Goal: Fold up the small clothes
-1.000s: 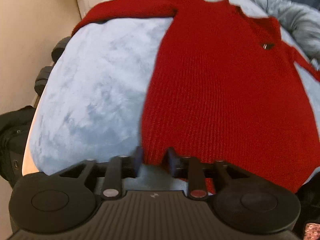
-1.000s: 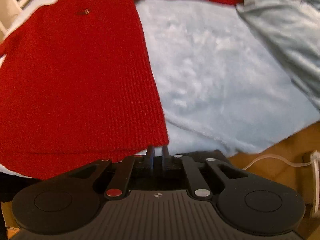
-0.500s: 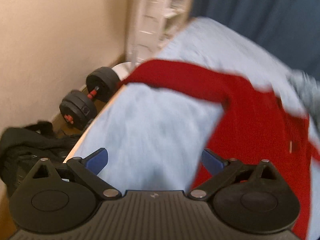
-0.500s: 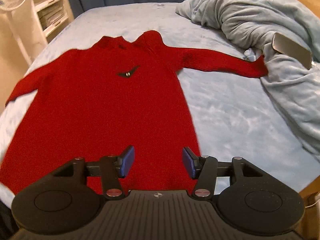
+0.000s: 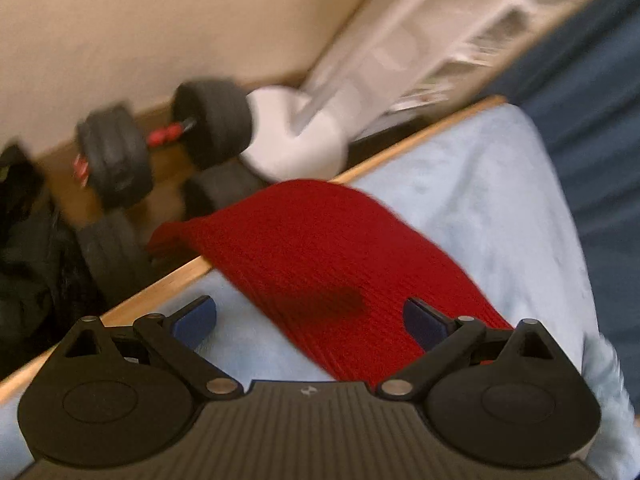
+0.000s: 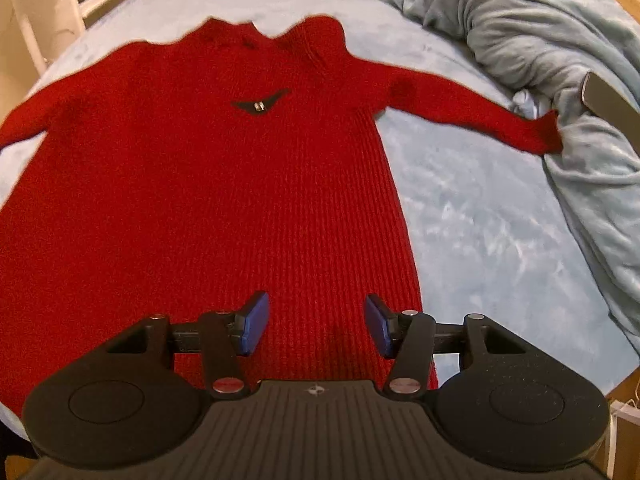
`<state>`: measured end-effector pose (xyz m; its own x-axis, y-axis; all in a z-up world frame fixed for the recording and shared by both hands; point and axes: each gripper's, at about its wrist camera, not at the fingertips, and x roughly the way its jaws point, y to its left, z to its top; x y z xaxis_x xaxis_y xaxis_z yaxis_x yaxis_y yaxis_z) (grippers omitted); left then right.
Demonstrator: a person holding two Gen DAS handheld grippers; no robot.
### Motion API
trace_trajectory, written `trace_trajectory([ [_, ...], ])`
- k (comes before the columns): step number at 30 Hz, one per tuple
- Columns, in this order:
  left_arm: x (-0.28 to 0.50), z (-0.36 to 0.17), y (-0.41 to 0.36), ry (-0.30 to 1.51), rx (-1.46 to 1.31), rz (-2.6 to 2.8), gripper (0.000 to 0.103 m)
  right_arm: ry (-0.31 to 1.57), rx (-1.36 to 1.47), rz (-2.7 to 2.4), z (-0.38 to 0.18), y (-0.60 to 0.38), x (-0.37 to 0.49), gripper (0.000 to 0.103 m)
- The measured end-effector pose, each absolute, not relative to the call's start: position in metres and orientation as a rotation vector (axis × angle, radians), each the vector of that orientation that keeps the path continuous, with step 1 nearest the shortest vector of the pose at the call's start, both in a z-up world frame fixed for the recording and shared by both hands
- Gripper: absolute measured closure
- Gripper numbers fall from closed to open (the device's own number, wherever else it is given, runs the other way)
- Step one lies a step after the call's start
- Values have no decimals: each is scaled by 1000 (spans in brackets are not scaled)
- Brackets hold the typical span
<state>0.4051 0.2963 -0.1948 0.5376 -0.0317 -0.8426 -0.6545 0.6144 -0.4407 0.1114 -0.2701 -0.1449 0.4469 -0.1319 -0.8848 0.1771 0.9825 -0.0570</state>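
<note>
- Red sweater (image 6: pixel 208 184) lay spread flat, front up, on the light blue bed (image 6: pixel 472 208); one sleeve (image 5: pixel 320 248) draped over the bed's wooden edge.
- Left gripper (image 5: pixel 308 318) hung over that sleeve; its wide jaws were closing slightly, gripping nothing.
- Right gripper (image 6: pixel 316 326) hung above the sweater's hem, jaws roughly half open, empty.
- Dumbbell (image 5: pixel 160 140) lay on the floor beside the bed.
- Crumpled blanket (image 6: pixel 540 52) touched the other cuff.
</note>
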Motion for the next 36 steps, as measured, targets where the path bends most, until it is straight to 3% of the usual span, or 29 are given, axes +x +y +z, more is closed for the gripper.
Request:
trace_trajectory([
  [1,407,-198,300,924,-843,482,13,1100,45,-198,-149,-271,113,48],
  [3,413,-197,309,896,-816,560,75,1116,44,-204,-156,-275,117,48],
  [4,417,-196,315,895,-826,577,86,1120,46,-202,-159,-276,117,48],
  [8,426,-152,315,784,-805,572,90,1135,62,-177,-169,-278,117,49],
  [11,437,-85,241,653,-567,383,92,1143,80,-168,-175,-277,113,50],
  [14,423,-39,124,559,-371,39,92,1136,92,-173,-175,-278,110,51],
  [16,392,-39,44,540,-211,-189,89,1114,96,-183,-171,-281,106,51],
  [17,374,-52,9,565,-129,-292,70,1107,100,-185,-169,-284,104,51],
  [18,360,-69,-18,619,-51,-370,28,1105,105,-189,-168,-287,102,51],
  [19,346,-93,-40,681,46,-400,12,1106,111,-194,-167,-292,99,51],
  [20,334,-112,-48,700,108,-371,4,1109,119,-201,-166,-297,97,51],
  [22,322,-136,-38,739,150,-334,4,1110,135,-223,-167,-308,90,51],
  [25,336,-133,17,769,-30,-265,3,1133,152,-259,-177,-319,83,51],
  [29,400,-114,80,762,-218,-119,2,1160,197,-278,-193,-324,85,51],
  [33,474,-142,87,926,-256,-85,2,1167,196,-242,-197,-314,90,51],
  [35,497,-166,79,1032,-277,-83,7,1162,174,-225,-196,-310,92,51],
  [36,503,-179,77,1063,-294,-99,18,1160,162,-220,-195,-308,93,51],
])
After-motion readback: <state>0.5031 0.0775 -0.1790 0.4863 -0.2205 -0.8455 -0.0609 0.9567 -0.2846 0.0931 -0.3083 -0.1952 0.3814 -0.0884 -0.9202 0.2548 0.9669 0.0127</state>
